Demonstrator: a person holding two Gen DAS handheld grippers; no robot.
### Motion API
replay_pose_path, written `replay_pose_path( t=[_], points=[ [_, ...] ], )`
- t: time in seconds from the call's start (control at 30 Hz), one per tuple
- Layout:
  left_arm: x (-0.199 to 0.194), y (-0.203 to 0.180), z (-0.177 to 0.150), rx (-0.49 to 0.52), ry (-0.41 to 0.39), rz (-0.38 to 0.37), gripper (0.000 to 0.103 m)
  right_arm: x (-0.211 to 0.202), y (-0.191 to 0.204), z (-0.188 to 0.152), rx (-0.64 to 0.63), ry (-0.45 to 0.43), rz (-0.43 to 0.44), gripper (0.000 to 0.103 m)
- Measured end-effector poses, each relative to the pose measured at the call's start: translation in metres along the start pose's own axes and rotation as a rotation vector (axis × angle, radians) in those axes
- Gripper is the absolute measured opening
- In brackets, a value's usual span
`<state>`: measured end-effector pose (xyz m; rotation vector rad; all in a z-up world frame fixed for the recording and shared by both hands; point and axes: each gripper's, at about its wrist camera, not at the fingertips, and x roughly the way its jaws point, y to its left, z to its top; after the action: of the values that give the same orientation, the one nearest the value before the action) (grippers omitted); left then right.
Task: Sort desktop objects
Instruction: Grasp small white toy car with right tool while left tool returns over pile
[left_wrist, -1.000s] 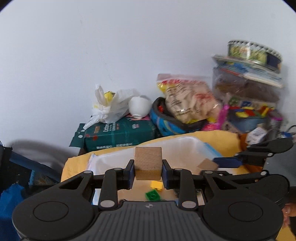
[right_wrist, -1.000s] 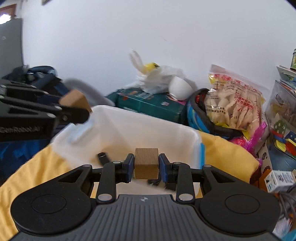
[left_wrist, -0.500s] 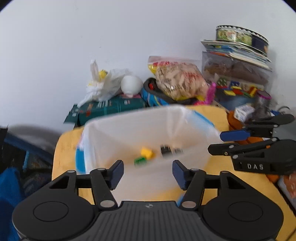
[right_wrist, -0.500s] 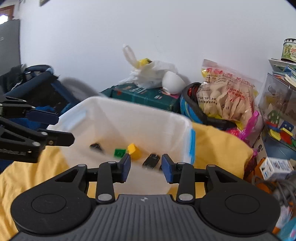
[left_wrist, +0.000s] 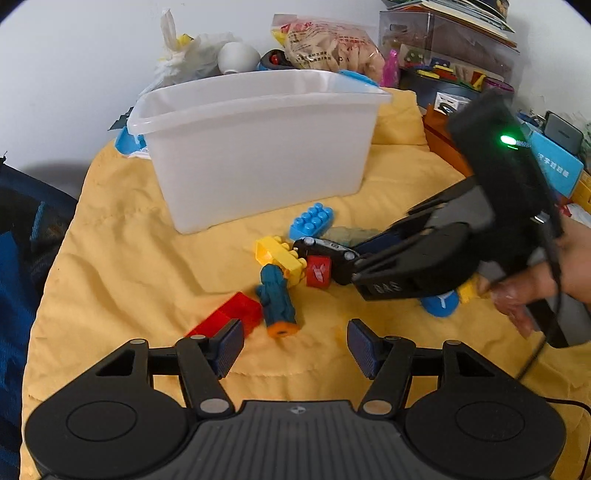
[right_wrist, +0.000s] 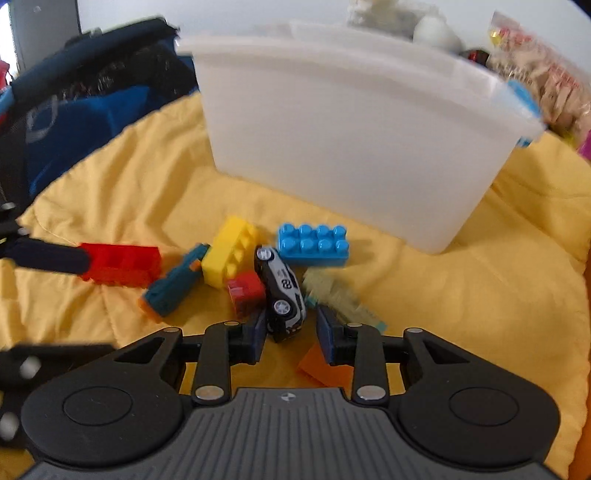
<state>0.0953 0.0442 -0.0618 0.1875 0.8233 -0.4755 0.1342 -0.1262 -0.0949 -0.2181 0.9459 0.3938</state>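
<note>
A pile of toys lies on the yellow cloth (left_wrist: 147, 266) in front of a white plastic bin (left_wrist: 258, 147): a blue brick (left_wrist: 312, 220), a yellow brick (left_wrist: 279, 254), a small red block (left_wrist: 317, 271), a teal toy (left_wrist: 277, 299), a red translucent brick (left_wrist: 229, 315) and a black-and-white toy car (right_wrist: 282, 291). My left gripper (left_wrist: 293, 347) is open and empty, low over the cloth, by the teal toy and red brick. My right gripper (right_wrist: 291, 332) is open, its jaws on either side of the car's rear end. It also shows in the left wrist view (left_wrist: 424, 258).
Behind the bin are a snack bag (left_wrist: 328, 44), a white plastic bag (left_wrist: 184, 55) and clear boxes of toys (left_wrist: 450, 55). A dark blue bag (right_wrist: 92, 96) lies left of the cloth. An orange flat piece (right_wrist: 321, 369) and a pale fuzzy item (right_wrist: 332, 291) lie near my right gripper.
Both grippers held wooden cubes over the bin one second ago, then opened and let them go. Both have since dropped down to the toy pile in front of the bin.
</note>
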Motion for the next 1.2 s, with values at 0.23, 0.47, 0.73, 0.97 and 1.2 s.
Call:
replay_pose_path(
  t=[0.23,0.47,0.73,0.97,1.2],
  points=[
    [-0.010,-0.001,-0.019,-0.035,0.014,-0.008,0.065,-0.041,0.012,-0.014,-0.108,-0.073,-0.076,0.023],
    [-0.017,-0.011,-0.036,-0.045,0.044,-0.034,0.065,-0.074,0.021,-0.074,-0.196,0.009,-0.135,0.023],
    [-0.009,-0.015,-0.027,-0.077,0.067,-0.072,0.065,-0.091,0.046,-0.118,-0.280,-0.012,-0.123,0.038],
    [-0.017,-0.014,-0.041,-0.103,0.083,-0.046,0.065,-0.106,0.027,-0.110,-0.065,-0.057,-0.032,0.040],
    [-0.042,0.022,-0.060,-0.251,0.070,0.017,0.065,-0.101,0.009,-0.099,0.071,-0.079,-0.004,0.040]
  ],
)
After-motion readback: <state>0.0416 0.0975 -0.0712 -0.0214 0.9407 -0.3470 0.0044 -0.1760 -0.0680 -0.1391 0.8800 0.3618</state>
